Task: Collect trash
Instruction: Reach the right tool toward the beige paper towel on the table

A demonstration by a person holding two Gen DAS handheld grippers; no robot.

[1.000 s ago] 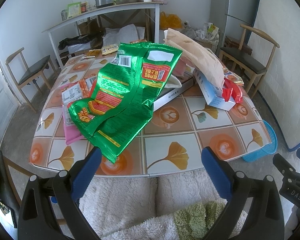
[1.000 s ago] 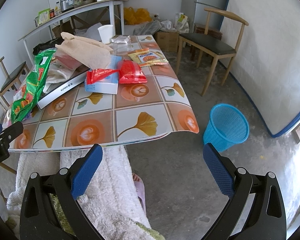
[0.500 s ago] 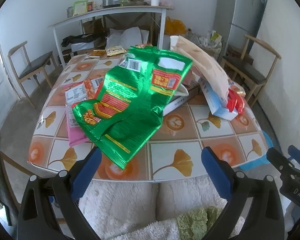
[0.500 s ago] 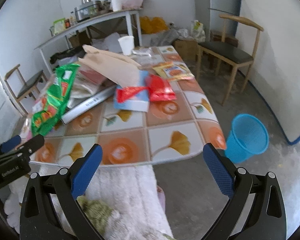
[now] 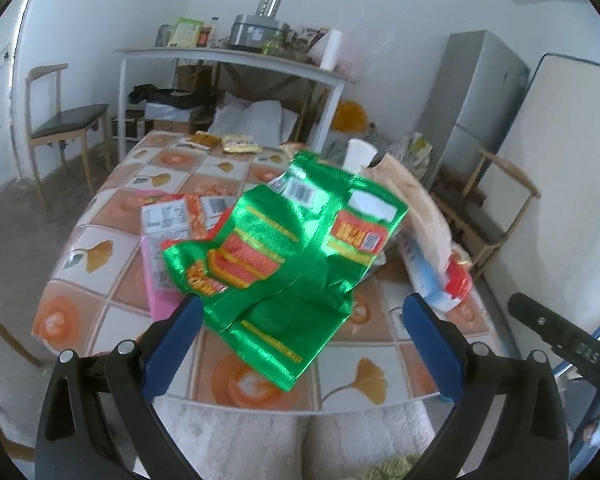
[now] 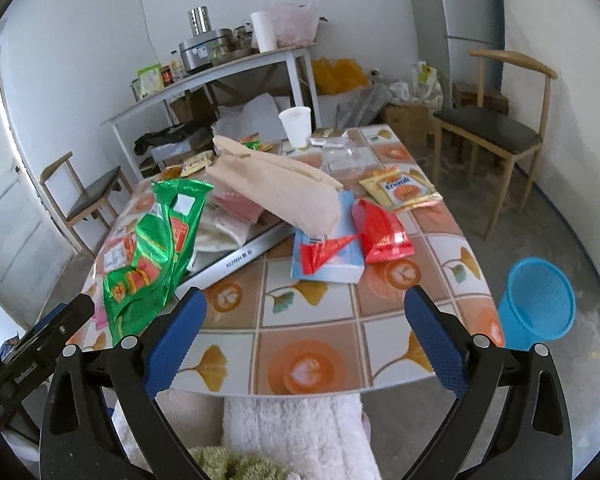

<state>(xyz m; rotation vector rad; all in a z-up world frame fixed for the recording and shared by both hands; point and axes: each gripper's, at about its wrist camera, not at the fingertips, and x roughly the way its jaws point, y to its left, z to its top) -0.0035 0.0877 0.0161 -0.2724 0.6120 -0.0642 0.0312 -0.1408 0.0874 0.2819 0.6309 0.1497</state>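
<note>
A crumpled green snack bag leans on the pile at the near left of the tiled table; it also shows as the green snack bag in the right wrist view. My left gripper hovers open just before the table's front edge, with the bag beyond its fingers and untouched. My right gripper is open over the front edge, nothing between its fingers. Beyond it lie a red wrapper, a pale blue tissue box, a beige paper bag and a yellow packet. A blue waste basket stands on the floor at the right.
A white cup and clear plastic sit at the table's far end. A long white box lies under the pile. Wooden chairs stand at both sides and a cluttered shelf table behind. A person's fluffy white garment fills the bottom.
Both views have tilted up and drawn closer to the table, the right one swinging left. Both grippers stay open. Nothing on the table has moved.
</note>
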